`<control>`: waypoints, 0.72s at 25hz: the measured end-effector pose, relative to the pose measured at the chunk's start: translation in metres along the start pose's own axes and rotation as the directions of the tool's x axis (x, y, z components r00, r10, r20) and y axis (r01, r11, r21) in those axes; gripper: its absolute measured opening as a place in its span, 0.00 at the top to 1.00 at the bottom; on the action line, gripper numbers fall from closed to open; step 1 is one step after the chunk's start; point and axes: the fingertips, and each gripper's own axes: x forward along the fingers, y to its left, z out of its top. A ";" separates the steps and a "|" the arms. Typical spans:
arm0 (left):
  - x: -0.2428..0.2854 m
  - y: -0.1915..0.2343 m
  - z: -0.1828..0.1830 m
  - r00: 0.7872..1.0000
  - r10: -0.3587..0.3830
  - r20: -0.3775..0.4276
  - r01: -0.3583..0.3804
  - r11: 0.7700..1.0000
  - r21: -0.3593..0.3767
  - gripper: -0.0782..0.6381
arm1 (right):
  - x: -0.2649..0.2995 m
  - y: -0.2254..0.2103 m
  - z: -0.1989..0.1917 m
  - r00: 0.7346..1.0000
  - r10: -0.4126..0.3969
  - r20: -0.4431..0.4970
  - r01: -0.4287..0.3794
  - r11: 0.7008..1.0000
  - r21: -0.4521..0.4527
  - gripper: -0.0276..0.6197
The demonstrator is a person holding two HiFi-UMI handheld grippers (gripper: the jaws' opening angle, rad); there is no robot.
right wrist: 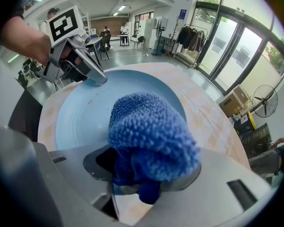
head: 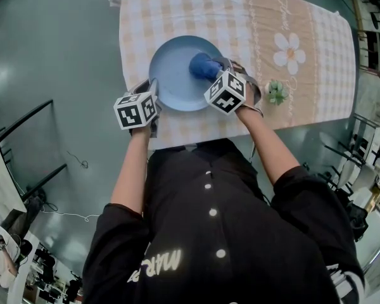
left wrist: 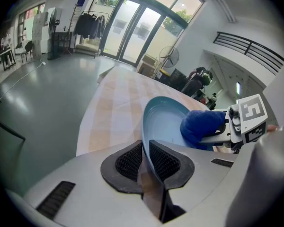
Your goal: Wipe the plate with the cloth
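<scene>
A pale blue plate lies on the checked tablecloth. My left gripper is shut on the plate's near left rim, with the rim pinched between its black pads. A bunched blue cloth rests on the right part of the plate, and my right gripper is shut on it. In the right gripper view the cloth fills the space between the jaws and hides the pads, above the plate. The left gripper view shows the same cloth pressed on the plate.
A small green plant stands on the tablecloth just right of my right hand. A printed daisy marks the cloth at the far right. The table ends close to the plate's left side, with grey floor beyond. Furniture stands at the room's edges.
</scene>
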 end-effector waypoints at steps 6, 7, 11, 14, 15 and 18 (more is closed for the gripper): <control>0.000 0.001 0.001 1.000 -0.021 0.015 0.022 0.999 -0.038 0.81 | 0.000 0.000 0.002 1.000 0.008 -0.007 -0.008 1.000 0.013 0.62; 0.000 0.001 0.001 0.999 -0.029 0.023 0.030 0.998 -0.050 0.81 | -0.001 0.000 0.003 1.000 0.009 -0.003 -0.009 1.000 0.015 0.62; 0.000 0.001 0.001 0.997 -0.055 0.044 0.059 0.994 -0.092 0.81 | -0.006 0.004 0.011 0.999 0.012 0.031 -0.013 1.000 0.018 0.62; 0.000 0.001 0.001 0.997 -0.067 0.048 0.072 0.992 -0.106 0.81 | -0.008 0.014 0.024 0.998 0.030 0.061 -0.032 0.999 0.020 0.62; 0.000 0.001 0.002 0.996 -0.072 0.050 0.077 0.991 -0.109 0.81 | -0.009 0.018 0.028 0.997 0.038 0.071 -0.040 0.999 0.015 0.62; 0.000 0.000 0.003 0.995 -0.084 0.057 0.090 0.989 -0.119 0.81 | -0.009 0.033 0.044 0.993 0.067 0.096 -0.067 0.998 -0.003 0.62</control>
